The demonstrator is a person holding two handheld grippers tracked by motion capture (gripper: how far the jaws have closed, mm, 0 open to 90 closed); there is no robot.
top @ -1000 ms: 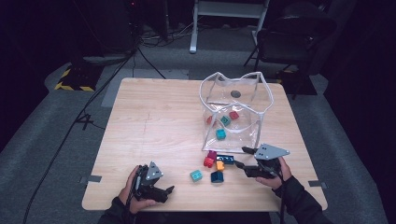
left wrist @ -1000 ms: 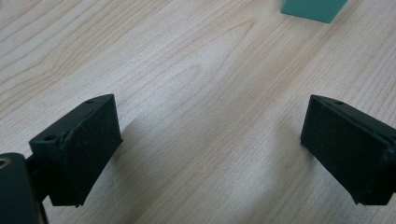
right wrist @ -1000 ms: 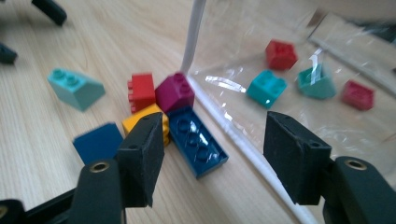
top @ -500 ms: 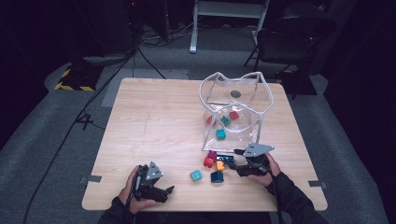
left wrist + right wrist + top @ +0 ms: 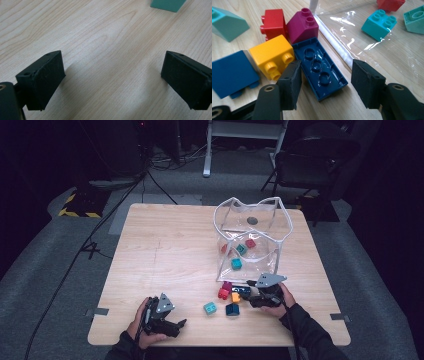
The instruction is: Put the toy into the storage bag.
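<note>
Each hand-held gripper is black with a grey three-cornered plate on top: left gripper (image 5: 181, 323), right gripper (image 5: 248, 291). The fingers (image 5: 291, 83) carry flat, rectangular black pads with small screw holes at the corners. The person wears dark long sleeves (image 5: 305, 330).

Pale wood, shiny plastic, matt black pads

The table (image 5: 165, 250) is light wood with fine grain and a smooth, low-sheen finish. The clear bag (image 5: 250, 237) is glossy see-through plastic with bright glints and a white corded rim. The dark blue brick (image 5: 319, 68), lying hollow side up, is hard glossy plastic, as are the yellow brick (image 5: 272, 56), red brick (image 5: 273, 23) and purple brick (image 5: 303, 28). The right gripper (image 5: 325, 83) has matt black, slightly rough pads; the left gripper (image 5: 112, 80) likewise.
</note>
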